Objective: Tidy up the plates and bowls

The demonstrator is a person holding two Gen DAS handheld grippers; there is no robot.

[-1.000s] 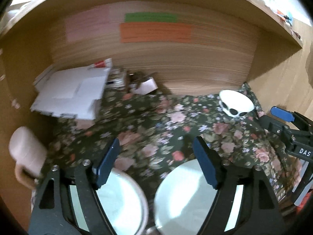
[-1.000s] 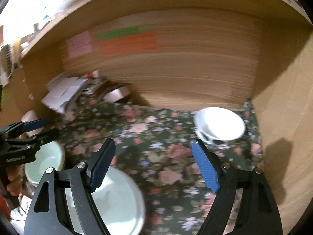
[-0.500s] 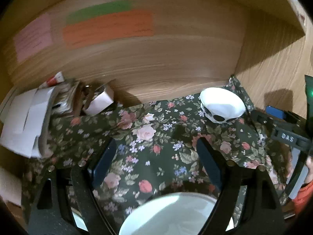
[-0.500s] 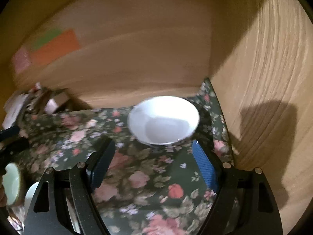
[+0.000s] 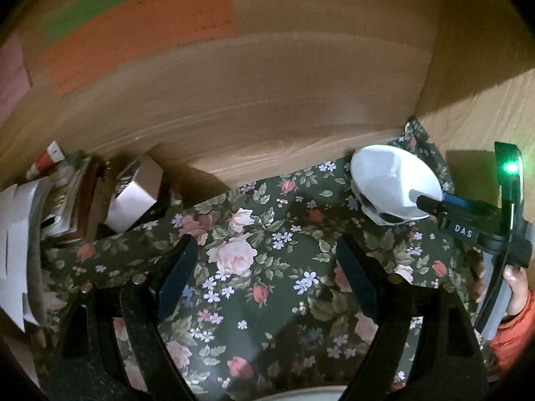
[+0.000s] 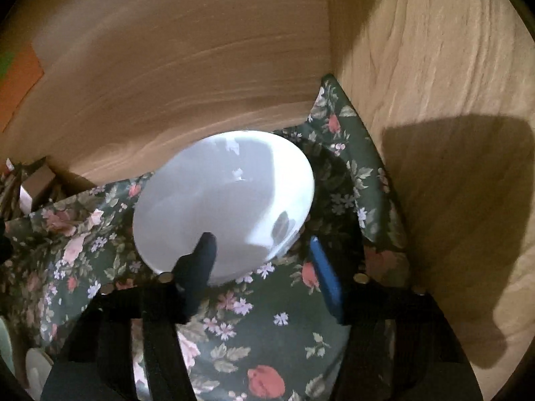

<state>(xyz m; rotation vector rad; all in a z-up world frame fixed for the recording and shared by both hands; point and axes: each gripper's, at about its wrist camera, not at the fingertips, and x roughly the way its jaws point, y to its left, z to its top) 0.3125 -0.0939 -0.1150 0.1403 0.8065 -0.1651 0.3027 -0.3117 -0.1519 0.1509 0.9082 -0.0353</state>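
Right gripper (image 6: 260, 257), jaws narrowed and straddling the near rim of the white bowl (image 6: 227, 207): one finger lies over the inside of the bowl, the other outside its right wall on the floral cloth (image 6: 277, 341). The jaws have just been closing with the rim between them; whether the pads already press on the rim cannot be told, since the outer pad appears a little apart from the wall. Compared with half a second ago, the bowl fills much more of the right wrist view, so the gripper has come close in and down onto it. The bowl stands at the far right corner of the wooden alcove, near the back panel (image 6: 174, 67) and the side wall (image 6: 434, 100). Left gripper (image 5: 264, 267), jaws wide and empty, hovers above bare cloth at centre; the rim of a pale plate (image 5: 301, 394) shows just at the near edge, where earlier it filled more of the view. At far left lie a stack of papers (image 5: 16, 234) and a small box (image 5: 133, 193). Judged stage: grasp of the bowl about to complete, with lifting and stacking to follow.
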